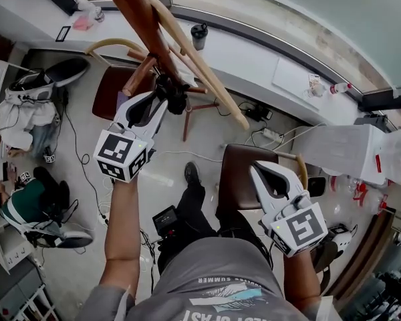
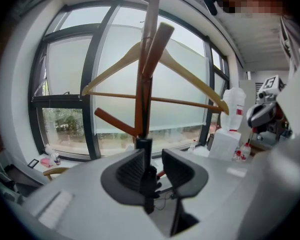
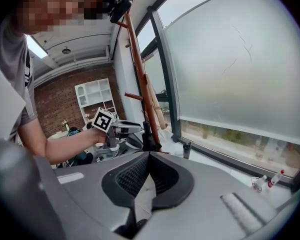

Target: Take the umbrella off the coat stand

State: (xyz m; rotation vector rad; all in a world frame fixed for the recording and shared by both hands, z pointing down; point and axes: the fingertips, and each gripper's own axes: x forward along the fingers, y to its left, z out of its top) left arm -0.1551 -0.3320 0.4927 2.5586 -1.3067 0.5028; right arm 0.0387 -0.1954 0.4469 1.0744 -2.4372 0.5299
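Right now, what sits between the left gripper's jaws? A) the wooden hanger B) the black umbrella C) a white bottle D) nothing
B: in the left gripper view the black umbrella stands in the gap of the left gripper, whose jaws are apart. The wooden hanger hangs higher up on the coat stand.

I count one coat stand [image 1: 130,9], one hanger [image 1: 200,62], one umbrella [image 1: 177,99]; two grippers: left gripper [image 2: 152,159], right gripper [image 1: 257,171]; two chairs: far chair [image 1: 110,89], near chair [image 1: 235,179].
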